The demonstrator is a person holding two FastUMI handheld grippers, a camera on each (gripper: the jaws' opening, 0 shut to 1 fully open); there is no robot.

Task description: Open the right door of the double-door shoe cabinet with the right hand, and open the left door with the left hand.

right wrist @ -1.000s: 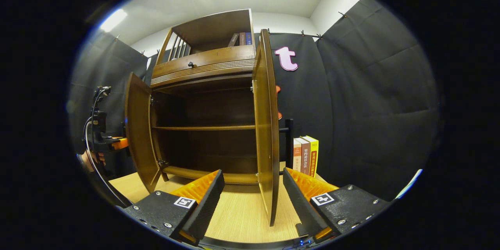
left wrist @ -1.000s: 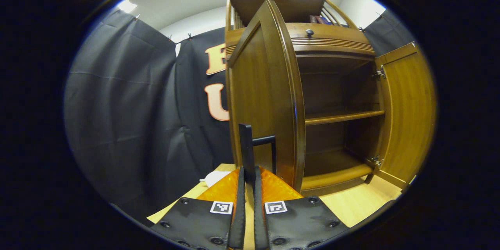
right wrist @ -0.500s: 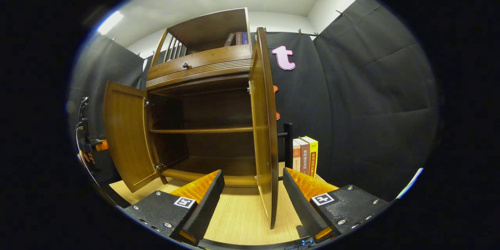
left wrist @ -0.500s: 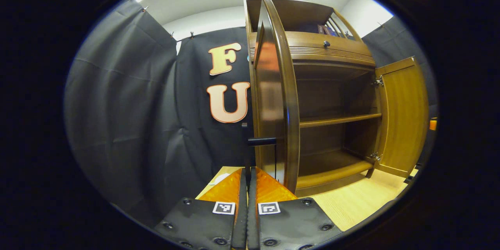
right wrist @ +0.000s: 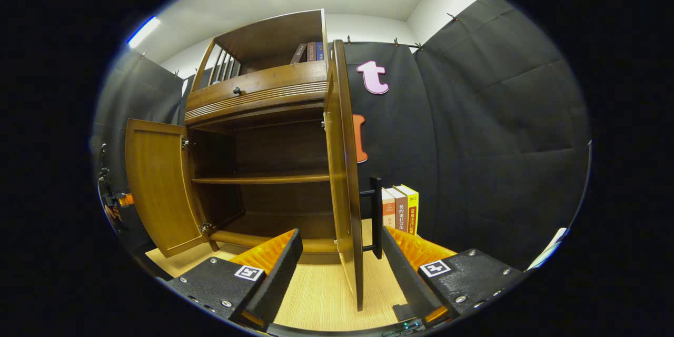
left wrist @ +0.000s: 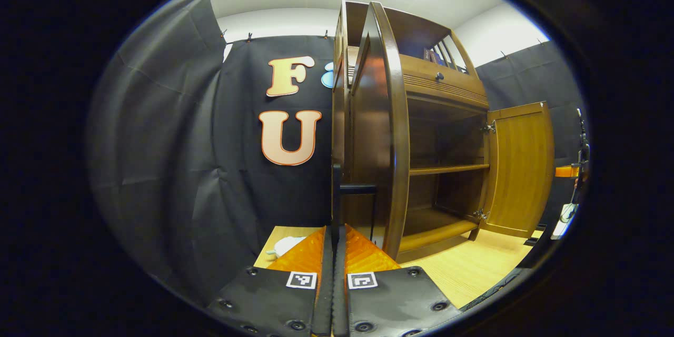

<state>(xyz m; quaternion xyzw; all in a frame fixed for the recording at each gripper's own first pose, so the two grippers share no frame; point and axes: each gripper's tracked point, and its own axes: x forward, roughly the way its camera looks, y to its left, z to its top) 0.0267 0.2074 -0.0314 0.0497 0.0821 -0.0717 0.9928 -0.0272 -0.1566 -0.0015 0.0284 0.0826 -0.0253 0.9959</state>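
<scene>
The brown wooden shoe cabinet [left wrist: 442, 95] stands on a light wooden table with both doors swung wide. My left gripper [left wrist: 335, 234] is shut on the black bar handle [left wrist: 337, 195] of the left door [left wrist: 376, 131], which I see edge-on. In the right gripper view, my right gripper [right wrist: 339, 245] stands open, its fingers on either side of the lower edge of the right door [right wrist: 342, 168]. That door's black handle [right wrist: 375, 210] is just above the right-hand finger, apart from it. The left door [right wrist: 158, 184] hangs open at the far left.
Two bare shelves [right wrist: 263, 179] show inside the cabinet. Upright books [right wrist: 400, 208] stand on the table [right wrist: 316, 295] to the right of the cabinet, and more books [right wrist: 308, 52] sit in its top compartment. A white object [left wrist: 287, 245] lies by the wall.
The left door has swung farther open with my left gripper still closed on its handle. The right gripper stayed open astride the right door's edge, and that door's handle now shows closer.
</scene>
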